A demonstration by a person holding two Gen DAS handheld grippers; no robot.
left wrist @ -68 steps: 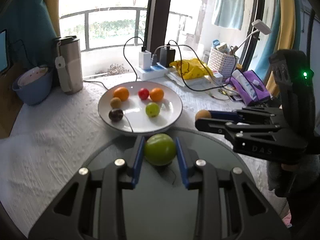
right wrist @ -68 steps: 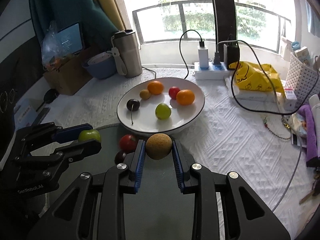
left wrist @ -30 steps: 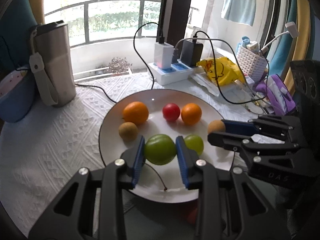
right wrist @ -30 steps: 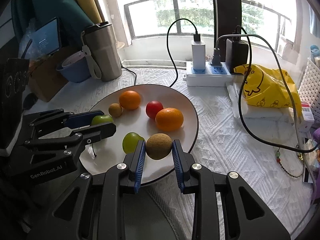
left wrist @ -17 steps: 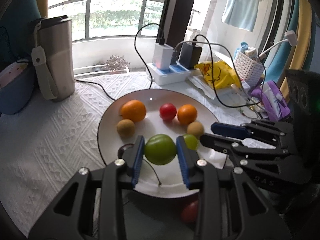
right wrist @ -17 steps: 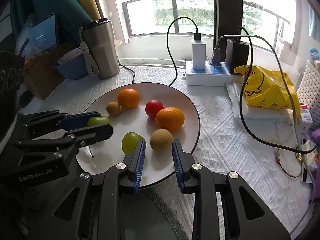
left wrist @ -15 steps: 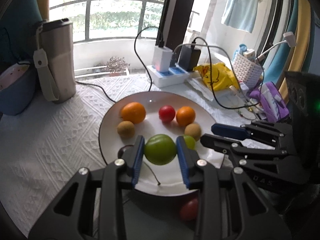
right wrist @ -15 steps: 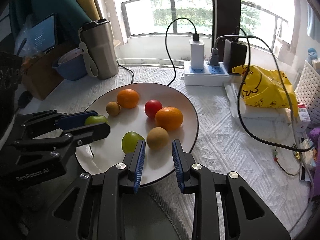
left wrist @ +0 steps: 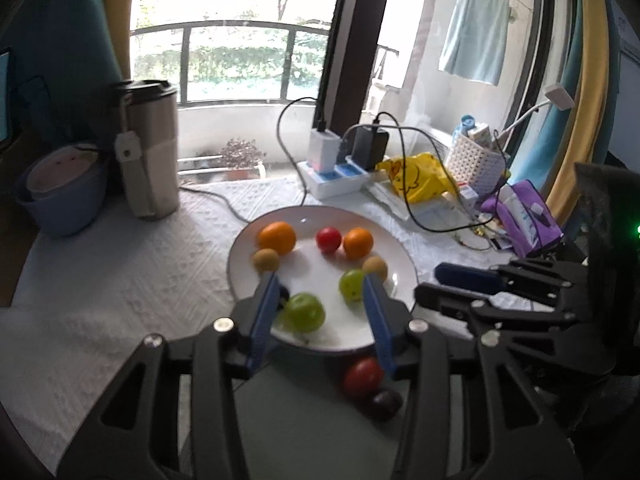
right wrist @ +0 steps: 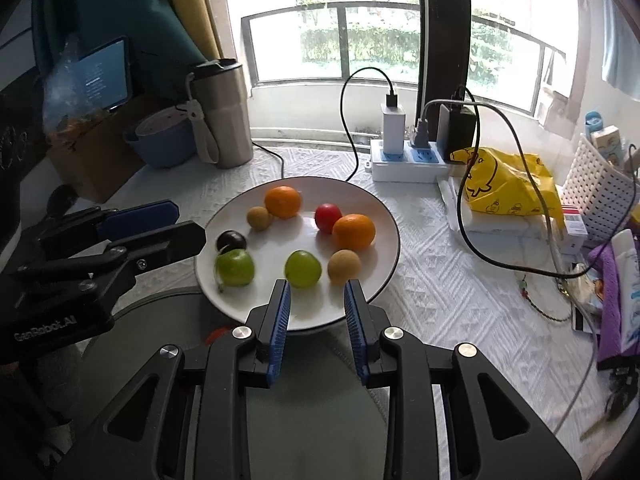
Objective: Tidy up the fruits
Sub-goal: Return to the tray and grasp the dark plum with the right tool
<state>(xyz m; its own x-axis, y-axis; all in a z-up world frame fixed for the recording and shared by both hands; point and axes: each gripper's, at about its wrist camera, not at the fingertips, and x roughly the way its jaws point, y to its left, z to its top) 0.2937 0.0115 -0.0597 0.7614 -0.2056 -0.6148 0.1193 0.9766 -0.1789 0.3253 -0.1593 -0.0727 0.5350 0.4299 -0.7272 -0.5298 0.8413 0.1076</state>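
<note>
from the left wrist view, the left gripper [left wrist: 320,312] has just been opening its jaws and now stands released; the green apple [left wrist: 306,312] it carried a moment ago lies free on the white plate [left wrist: 400,264], just beside a dark cherry [left wrist: 283,293]. a red fruit [left wrist: 362,376] and a dark plum [left wrist: 386,404] wait off the plate, so sorting looks unfinished

from the right wrist view, the right gripper [right wrist: 318,308] has its jaws apart with nothing between them; the brown fruit [right wrist: 344,266] it released sits on the plate beside a green grape [right wrist: 303,269]. the apple looks smooth, round, glossy, likely to roll. two oranges [right wrist: 354,232], a red tomato [right wrist: 328,217] and a small brown fruit [right wrist: 259,218] rest farther back
</note>
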